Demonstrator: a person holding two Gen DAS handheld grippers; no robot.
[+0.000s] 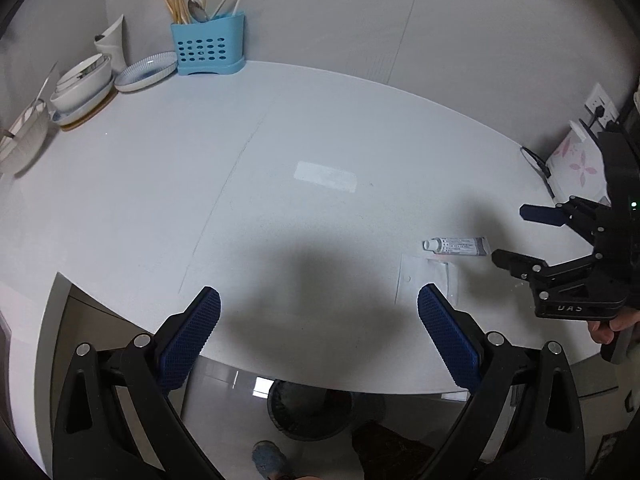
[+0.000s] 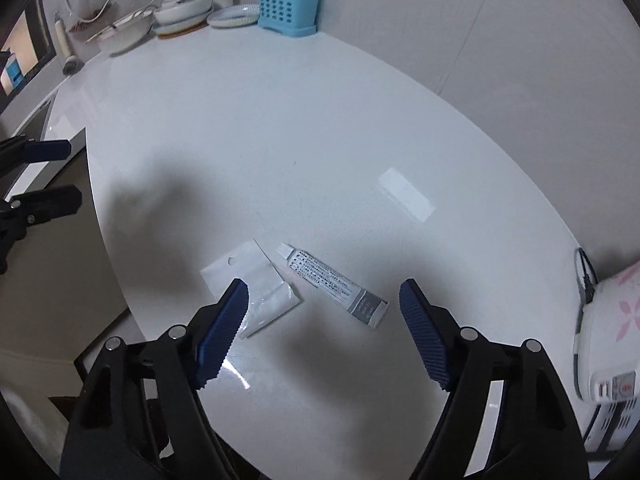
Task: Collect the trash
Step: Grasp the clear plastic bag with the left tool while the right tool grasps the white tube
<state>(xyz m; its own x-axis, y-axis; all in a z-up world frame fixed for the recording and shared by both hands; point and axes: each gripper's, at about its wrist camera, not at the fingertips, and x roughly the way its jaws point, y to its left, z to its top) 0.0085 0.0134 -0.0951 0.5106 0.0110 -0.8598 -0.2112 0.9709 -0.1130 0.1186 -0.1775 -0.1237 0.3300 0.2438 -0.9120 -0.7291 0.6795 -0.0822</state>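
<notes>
A small white and grey tube [image 2: 332, 284] lies on the white round table [image 2: 280, 140], with a clear plastic packet [image 2: 252, 280] just to its left. My right gripper [image 2: 322, 288] hovers over both with its jaws wide open; the pads touch nothing. The left wrist view shows the tube [image 1: 456, 246] and packet [image 1: 426, 280] at the right, with the right gripper [image 1: 510, 236] beside them. My left gripper [image 1: 320, 336] is open and empty over the table's near edge, above a dark trash bin [image 1: 308, 412] on the floor. It shows at the left in the right wrist view [image 2: 72, 172].
At the far side stand a blue cutlery holder [image 1: 208, 46], stacked bowls [image 1: 82, 80] and a plate [image 1: 146, 70]. A white appliance with pink flowers [image 2: 612, 320] and a black cable [image 2: 584, 272] sit at the table's right edge. A person's fingers [image 1: 608, 326] hold the right gripper.
</notes>
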